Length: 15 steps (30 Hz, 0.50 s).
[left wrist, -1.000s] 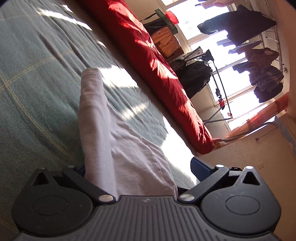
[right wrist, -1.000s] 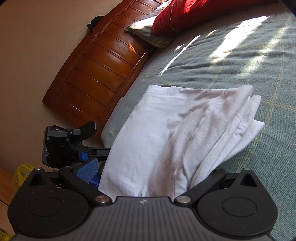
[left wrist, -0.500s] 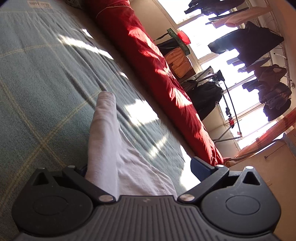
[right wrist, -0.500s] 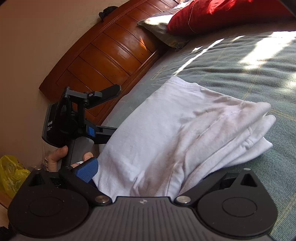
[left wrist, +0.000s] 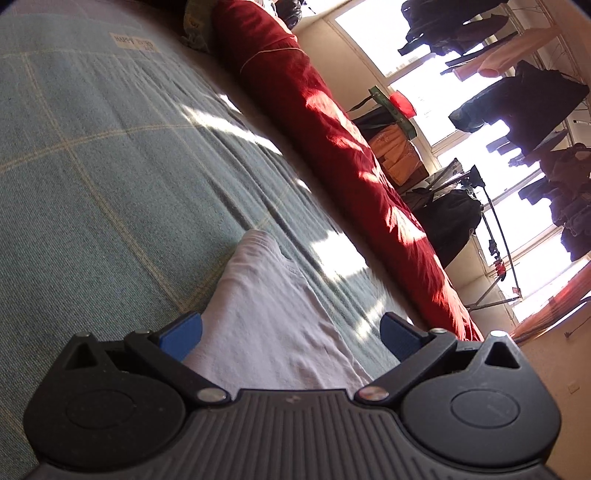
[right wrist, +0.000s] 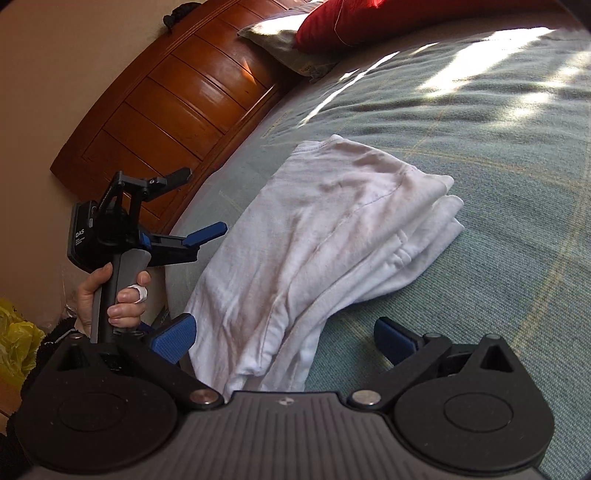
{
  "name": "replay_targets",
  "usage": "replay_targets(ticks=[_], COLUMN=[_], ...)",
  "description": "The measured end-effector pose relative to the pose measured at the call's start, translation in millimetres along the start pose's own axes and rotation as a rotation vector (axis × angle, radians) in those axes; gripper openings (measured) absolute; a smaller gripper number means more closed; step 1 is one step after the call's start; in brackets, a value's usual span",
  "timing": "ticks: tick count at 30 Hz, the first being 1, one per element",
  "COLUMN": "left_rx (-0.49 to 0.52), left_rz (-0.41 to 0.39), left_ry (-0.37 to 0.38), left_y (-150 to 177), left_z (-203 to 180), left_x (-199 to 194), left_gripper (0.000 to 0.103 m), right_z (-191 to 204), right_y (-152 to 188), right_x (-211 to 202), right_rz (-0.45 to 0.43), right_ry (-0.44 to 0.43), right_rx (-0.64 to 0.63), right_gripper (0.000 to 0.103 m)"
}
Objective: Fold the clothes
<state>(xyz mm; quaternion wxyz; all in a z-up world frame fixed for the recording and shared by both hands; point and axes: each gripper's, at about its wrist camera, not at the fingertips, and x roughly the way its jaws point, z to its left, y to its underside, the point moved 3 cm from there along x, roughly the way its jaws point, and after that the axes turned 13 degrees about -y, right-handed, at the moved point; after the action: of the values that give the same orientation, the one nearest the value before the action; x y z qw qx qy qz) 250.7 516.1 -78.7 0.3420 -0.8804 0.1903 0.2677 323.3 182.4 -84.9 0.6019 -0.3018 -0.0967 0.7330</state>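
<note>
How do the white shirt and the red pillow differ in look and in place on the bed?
The white shirt is folded flat in layers; the red pillow is plump. The shirt lies near the bed's edge, between the open grippers; the pillow sits far off by the wooden headboard. Both rest on the green blanket.

Your left gripper (left wrist: 291, 334) has its jaws spread wide, blue pads either side of the white garment (left wrist: 273, 321), not pinching it. The left pad sits just beside the cloth edge; the right pad is apart from it. The garment lies flat on the green checked bedspread (left wrist: 92, 177), narrowing away from you. A red duvet (left wrist: 343, 162) runs along the far side of the bed. Dark clothes (left wrist: 517, 103) hang against the bright window.
</note>
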Motion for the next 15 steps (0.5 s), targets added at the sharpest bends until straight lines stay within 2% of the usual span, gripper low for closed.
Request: replay_targets(ticks=[4,8,13,15], left_rx=[0.051,0.046,0.012,-0.016], left_rz=[0.008,0.045,0.096,0.109], left_ry=[0.095,0.119,0.051,0.041], left_y=[16,29,45,50], left_z=[-27,-31,-10,2], left_x=[-11,-6,5,7], left_gripper=[0.101,0.101,0.101,0.101], right_z=[-24,-37,-27,-23], right_y=[-12,-31,-57,-61], right_x=[-1,15,-1,-11], right_rz=[-0.034,-0.069,-0.179,-0.188], right_ry=[-0.081,-0.148,-0.142,-0.064], right_rx=[0.157,0.248,0.181,0.124], right_gripper=[0.103,0.103,0.103,0.103])
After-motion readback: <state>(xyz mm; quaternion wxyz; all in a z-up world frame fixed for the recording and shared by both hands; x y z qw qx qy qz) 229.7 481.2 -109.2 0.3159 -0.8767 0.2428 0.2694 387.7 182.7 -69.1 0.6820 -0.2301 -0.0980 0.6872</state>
